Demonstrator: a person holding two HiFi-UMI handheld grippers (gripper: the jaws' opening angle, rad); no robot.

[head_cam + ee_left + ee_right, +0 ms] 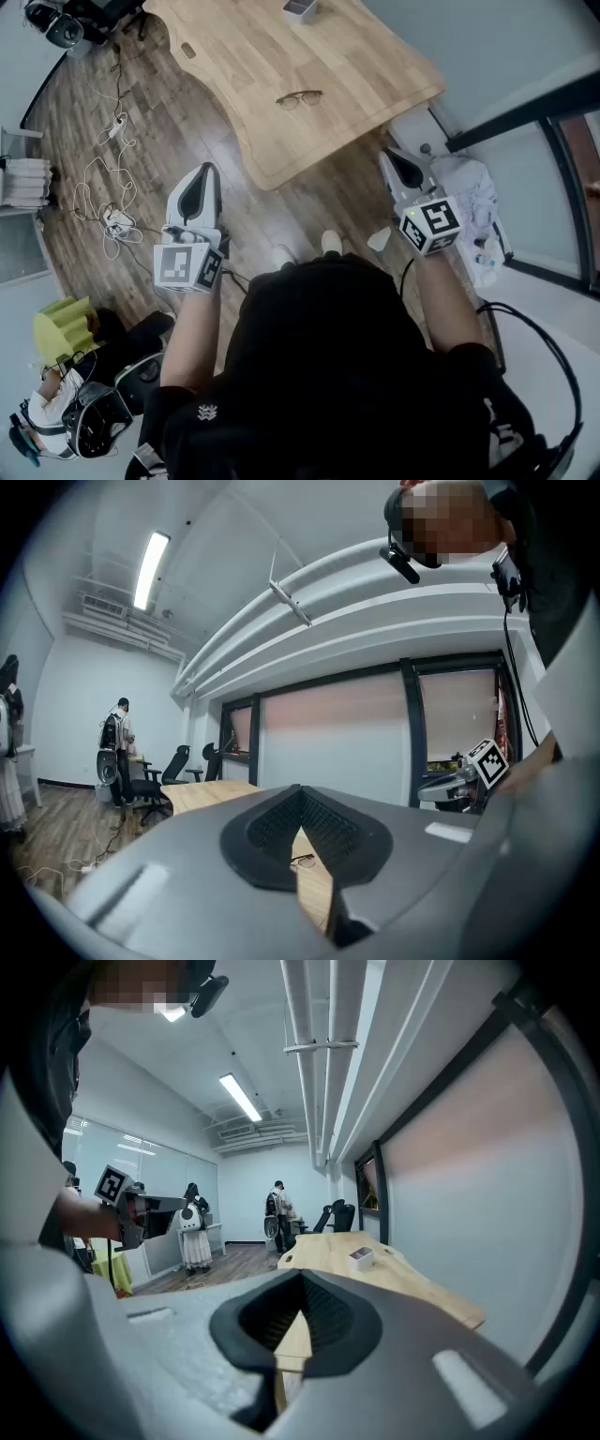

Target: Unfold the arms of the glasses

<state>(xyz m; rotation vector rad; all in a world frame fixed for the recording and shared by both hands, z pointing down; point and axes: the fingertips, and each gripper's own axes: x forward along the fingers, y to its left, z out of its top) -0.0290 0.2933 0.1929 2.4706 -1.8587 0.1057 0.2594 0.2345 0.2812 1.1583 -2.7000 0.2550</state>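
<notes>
A pair of thin dark-framed glasses point(298, 98) lies on the light wooden table point(281, 56), well ahead of both grippers. In the left gripper view the glasses point(302, 859) show small through the slit under the jaws. My left gripper point(208, 172) point(301, 791) is held over the floor in front of the table's near edge, shut with nothing in it. My right gripper point(390, 157) point(302, 1277) hangs near the table's near right corner, jaws together and empty. Whether the arms of the glasses are folded I cannot tell.
A small white box point(300, 7) point(361, 1257) sits at the table's far end. Cables and a power strip point(112, 220) lie on the wood floor at left. Office chairs point(150, 785) and a standing person point(117, 733) are far off. White clutter point(469, 192) lies by the window wall.
</notes>
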